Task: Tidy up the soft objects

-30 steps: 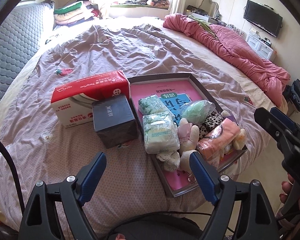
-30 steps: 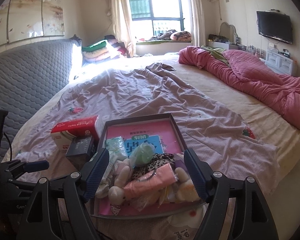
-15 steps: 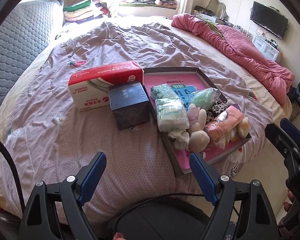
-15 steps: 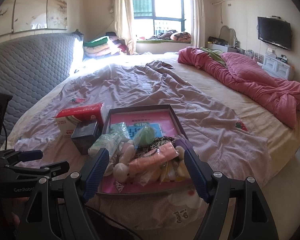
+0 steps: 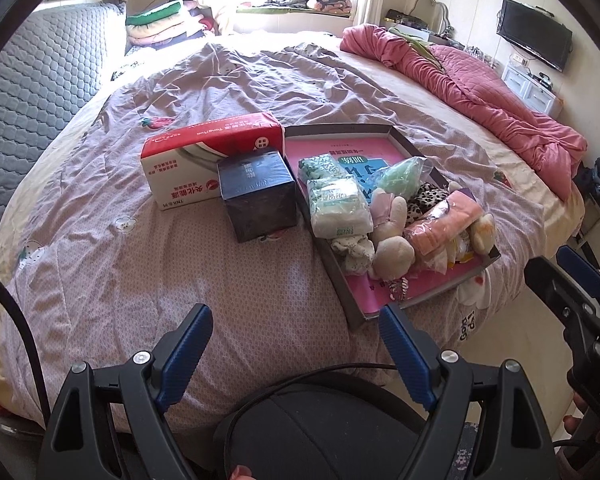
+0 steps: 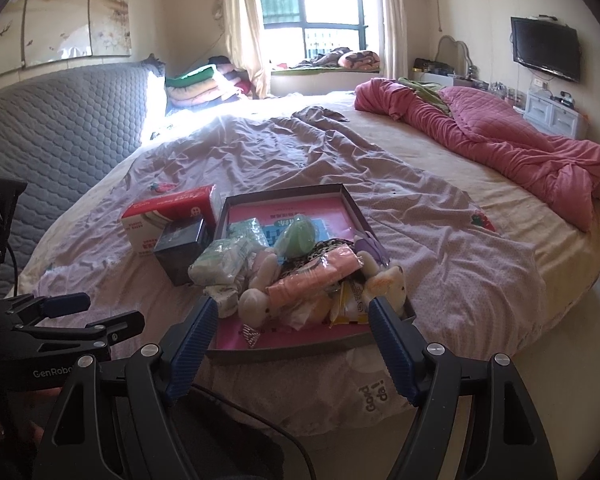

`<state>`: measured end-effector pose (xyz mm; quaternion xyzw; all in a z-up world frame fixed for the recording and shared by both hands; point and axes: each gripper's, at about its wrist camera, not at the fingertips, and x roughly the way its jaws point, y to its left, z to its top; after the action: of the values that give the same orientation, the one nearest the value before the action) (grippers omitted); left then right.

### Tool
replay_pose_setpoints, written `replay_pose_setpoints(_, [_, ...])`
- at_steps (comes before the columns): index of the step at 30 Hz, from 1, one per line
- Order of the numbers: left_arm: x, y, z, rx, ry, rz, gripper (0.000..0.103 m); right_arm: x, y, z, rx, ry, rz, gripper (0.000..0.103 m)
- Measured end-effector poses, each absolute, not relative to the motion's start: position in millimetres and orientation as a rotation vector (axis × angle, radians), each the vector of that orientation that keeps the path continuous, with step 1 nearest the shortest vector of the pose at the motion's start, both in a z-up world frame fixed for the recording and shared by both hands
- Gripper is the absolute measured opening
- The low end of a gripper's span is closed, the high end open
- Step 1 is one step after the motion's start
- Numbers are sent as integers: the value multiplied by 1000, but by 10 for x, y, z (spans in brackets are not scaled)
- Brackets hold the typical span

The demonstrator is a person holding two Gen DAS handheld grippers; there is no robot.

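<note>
Two grippers: both raised at the near edge of the bed, short of the tray and touching none of the items.
Left gripper (image 5: 296,332): blue-padded fingers (image 5: 192,340) spread wide apart, holding nothing; only bedspread (image 5: 180,272) shows between them, and the tray's near corner lies just beyond the right-hand finger.
Right gripper (image 6: 292,320): fingers (image 6: 388,336) likewise wide apart and empty; the tray's near rim and its piled contents show between them, but no contact.
Tray (image 6: 284,194): shallow grey-walled box with a pink printed floor, resting on the bedspread; the landmark for what follows.
Soft objects in the tray: heaped at its near end; two wrapped tissue packs (image 5: 336,208) on its left side, a pale plush rabbit (image 5: 392,236) in the middle, a pink folded cloth in clear wrap (image 5: 444,224) to its right, a green bagged item (image 5: 400,172) behind them, leopard-print fabric (image 5: 426,198) between.
Left of the tray: dark cube box (image 5: 258,194) just beside the wall; red-and-white tissue box (image 5: 208,156) behind it, touching.
Right of the tray, well apart: crumpled pink quilt (image 6: 500,136).
</note>
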<state>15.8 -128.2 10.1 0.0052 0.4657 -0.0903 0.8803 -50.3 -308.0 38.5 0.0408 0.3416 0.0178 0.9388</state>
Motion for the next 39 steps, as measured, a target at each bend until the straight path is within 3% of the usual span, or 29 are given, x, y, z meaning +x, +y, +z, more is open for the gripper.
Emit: replay_pose_setpoints(39, [142,-1284,-31,15,1004,-161,85,-417,-3058,206,96,772,72,79])
